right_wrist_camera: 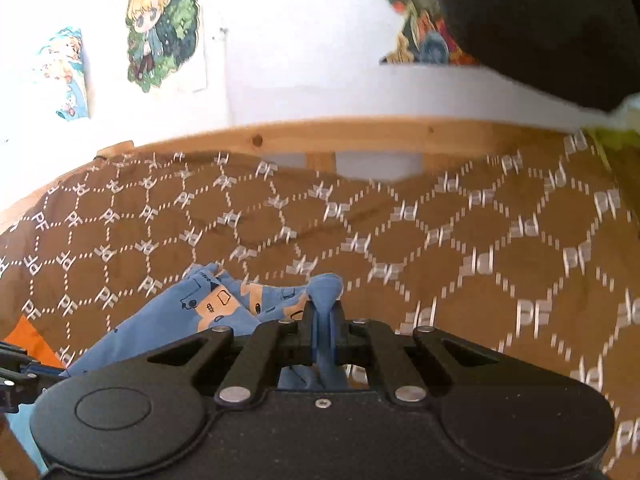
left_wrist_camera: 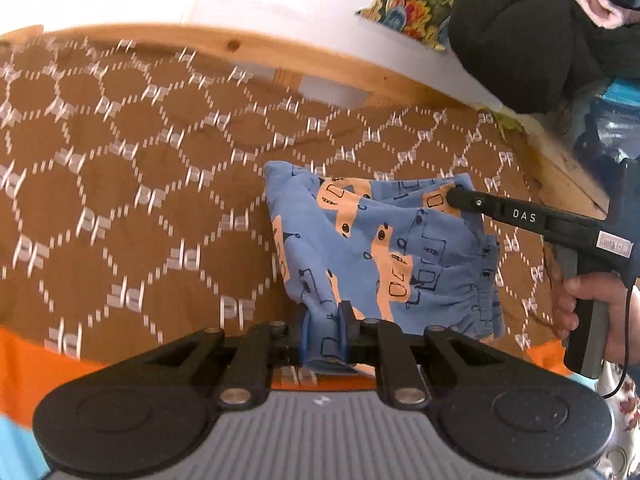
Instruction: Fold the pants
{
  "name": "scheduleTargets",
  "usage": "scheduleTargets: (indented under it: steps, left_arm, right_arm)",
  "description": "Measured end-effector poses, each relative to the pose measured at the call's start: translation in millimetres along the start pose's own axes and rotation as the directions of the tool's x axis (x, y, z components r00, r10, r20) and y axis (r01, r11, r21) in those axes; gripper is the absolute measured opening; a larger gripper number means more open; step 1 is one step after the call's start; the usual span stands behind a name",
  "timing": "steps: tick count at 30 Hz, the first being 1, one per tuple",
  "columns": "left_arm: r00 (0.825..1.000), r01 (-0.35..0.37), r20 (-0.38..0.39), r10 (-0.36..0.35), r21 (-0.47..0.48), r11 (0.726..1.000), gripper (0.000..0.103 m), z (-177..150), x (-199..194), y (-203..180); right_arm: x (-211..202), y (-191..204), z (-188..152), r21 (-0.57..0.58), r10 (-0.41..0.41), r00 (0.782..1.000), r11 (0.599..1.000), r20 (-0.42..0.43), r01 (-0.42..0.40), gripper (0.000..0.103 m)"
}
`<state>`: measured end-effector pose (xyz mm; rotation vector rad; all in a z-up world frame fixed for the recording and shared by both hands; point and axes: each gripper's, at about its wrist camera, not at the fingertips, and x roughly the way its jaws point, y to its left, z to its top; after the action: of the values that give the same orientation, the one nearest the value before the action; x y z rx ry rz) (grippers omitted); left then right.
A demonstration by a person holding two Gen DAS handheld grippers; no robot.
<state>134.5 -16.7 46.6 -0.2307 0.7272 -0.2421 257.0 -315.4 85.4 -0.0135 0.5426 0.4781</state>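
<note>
The blue pants (left_wrist_camera: 372, 248) with orange patches and black drawings hang bunched over the brown patterned bedspread (left_wrist_camera: 120, 184). My left gripper (left_wrist_camera: 325, 334) is shut on their near lower edge. My right gripper (left_wrist_camera: 454, 194) comes in from the right, held by a hand, and is shut on the pants' far upper corner. In the right wrist view my right gripper (right_wrist_camera: 323, 334) pinches a fold of the blue cloth (right_wrist_camera: 224, 308), which spreads down to the left. The pants are lifted between both grippers.
A wooden bed frame (left_wrist_camera: 280, 54) runs along the far edge below a white wall (right_wrist_camera: 300, 60) with cartoon stickers. A black bundle (left_wrist_camera: 520, 40) and a flowered cushion (left_wrist_camera: 412, 0) lie at the far right. Orange cloth (left_wrist_camera: 48, 356) lies at the near edge.
</note>
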Motion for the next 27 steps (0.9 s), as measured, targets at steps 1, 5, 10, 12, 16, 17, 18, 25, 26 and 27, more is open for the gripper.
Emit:
scheduleTargets:
  steps: [1, 5, 10, 12, 16, 17, 18, 25, 26, 27]
  left_arm:
    - [1.0, -0.002, 0.018, 0.002, 0.008, 1.0, 0.015, 7.4, 2.2, -0.1]
    - [0.999, -0.01, 0.049, 0.009, 0.025, 1.0, 0.015, 30.8, 19.0, -1.3]
    - [0.999, 0.006, 0.047, -0.005, -0.017, 1.0, 0.015, 42.7, 46.7, 4.4]
    - [0.999, -0.006, 0.041, 0.006, 0.004, 1.0, 0.015, 39.7, 59.8, 8.3]
    - [0.999, -0.038, -0.012, 0.038, 0.002, 0.999, 0.016, 29.8, 80.6, 14.5]
    - [0.999, -0.04, -0.021, 0.04, -0.003, 0.999, 0.016, 27.7, 83.1, 14.9]
    - [0.999, -0.041, -0.025, 0.041, -0.005, 0.999, 0.016, 26.0, 83.2, 14.9]
    - [0.999, -0.045, -0.029, 0.045, 0.001, 0.999, 0.017, 27.1, 82.5, 13.8]
    - [0.998, -0.047, -0.031, 0.047, -0.001, 0.999, 0.018, 26.9, 82.6, 13.9]
    - [0.998, -0.05, -0.033, 0.05, -0.003, 0.999, 0.018, 27.9, 84.2, 14.2]
  right_arm:
    - [3.1, -0.4, 7.4, -0.012, -0.006, 1.0, 1.0, 0.01, 0.007, 0.004]
    - [25.0, -10.9, 30.6, -0.009, -0.024, 1.0, 1.0, 0.005, 0.024, 0.004]
    - [62.9, -30.1, 42.0, 0.017, -0.038, 0.998, 0.999, -0.053, 0.039, 0.005]
    - [76.5, -37.4, 39.6, 0.028, -0.041, 0.996, 0.999, -0.081, 0.044, 0.005]
    - [93.4, -41.7, 28.9, 0.009, -0.071, 0.99, 0.997, -0.119, 0.073, 0.005]
    - [95.0, -42.8, 26.6, 0.015, -0.076, 0.99, 0.997, -0.122, 0.079, 0.005]
    - [95.9, -44.0, 24.7, 0.025, -0.08, 0.989, 0.996, -0.122, 0.083, 0.005]
    - [93.6, -41.9, 21.8, 0.022, -0.089, 0.99, 0.996, -0.112, 0.092, 0.008]
    - [93.1, -40.5, 22.0, 0.015, -0.093, 0.989, 0.995, -0.113, 0.095, 0.011]
    - [92.7, -39.5, 22.3, 0.009, -0.101, 0.988, 0.995, -0.113, 0.103, 0.013]
